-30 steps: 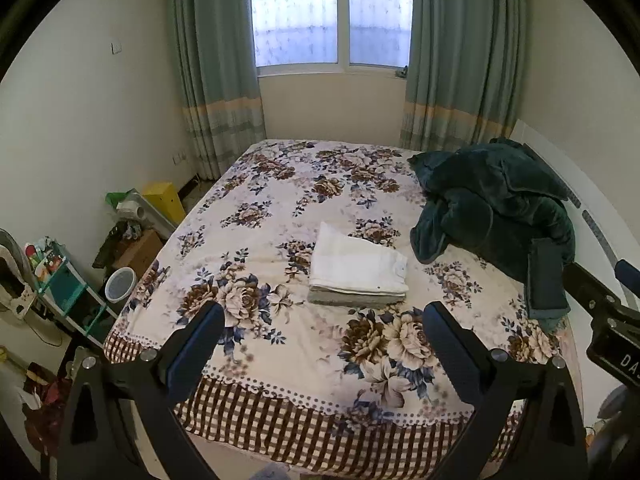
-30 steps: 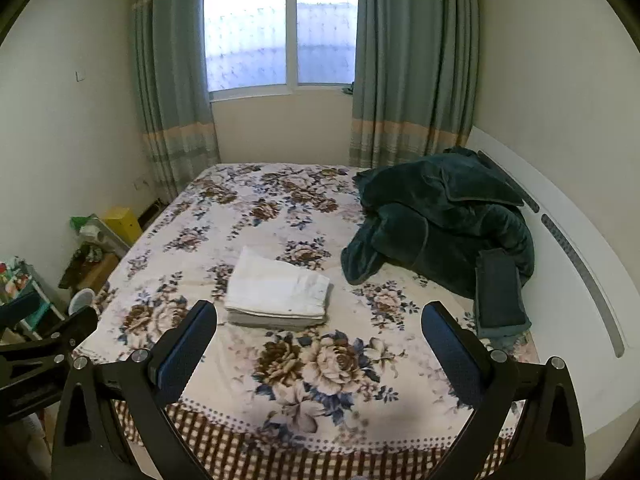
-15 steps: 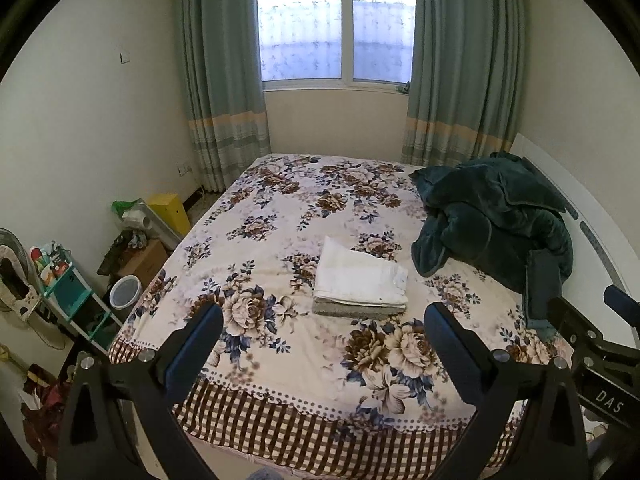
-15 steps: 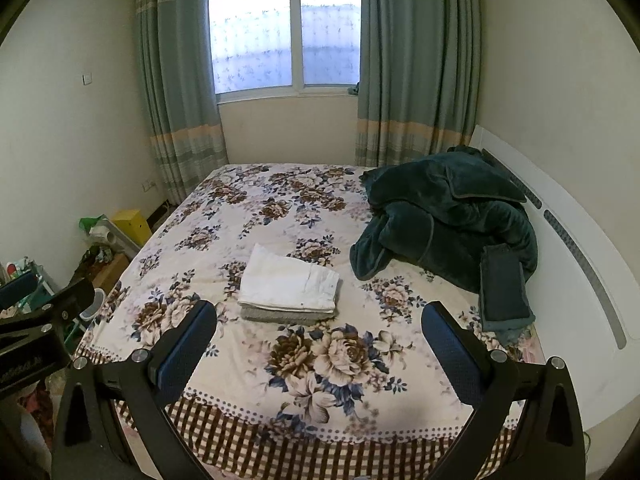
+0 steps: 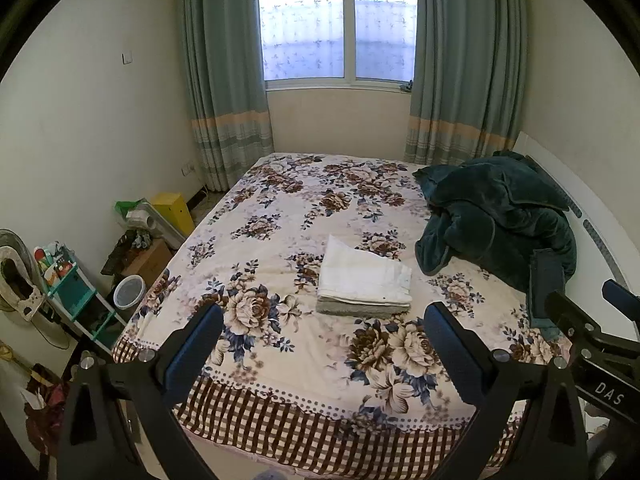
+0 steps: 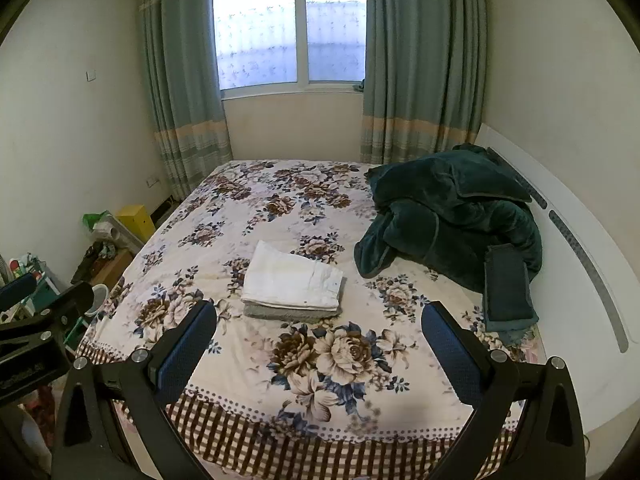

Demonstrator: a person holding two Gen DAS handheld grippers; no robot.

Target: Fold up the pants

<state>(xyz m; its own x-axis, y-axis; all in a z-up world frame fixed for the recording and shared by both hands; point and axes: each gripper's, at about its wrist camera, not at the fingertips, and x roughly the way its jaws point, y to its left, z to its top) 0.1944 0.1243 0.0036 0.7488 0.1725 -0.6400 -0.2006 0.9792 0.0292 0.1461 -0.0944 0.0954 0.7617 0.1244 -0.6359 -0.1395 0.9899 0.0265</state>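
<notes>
White pants [image 5: 366,276] lie folded in a neat rectangle on top of a folded grey garment [image 5: 356,309], in the middle of the floral bed [image 5: 280,216]. They also show in the right wrist view [image 6: 294,280]. My left gripper [image 5: 322,334] is open and empty, held back above the foot of the bed, well short of the stack. My right gripper [image 6: 318,332] is open and empty, likewise back from the stack. The right gripper's body shows at the right edge of the left wrist view [image 5: 592,336].
A heaped dark green blanket [image 5: 496,216] and a folded dark cloth [image 5: 546,284] lie at the bed's right side by the white headboard [image 6: 576,264]. Boxes, a bucket [image 5: 128,292] and a shelf [image 5: 72,288] crowd the floor on the left. Window and curtains stand behind.
Both grippers have drawn back and up from the bed, so the folded stack looks smaller and farther away. The stack itself has not moved.
</notes>
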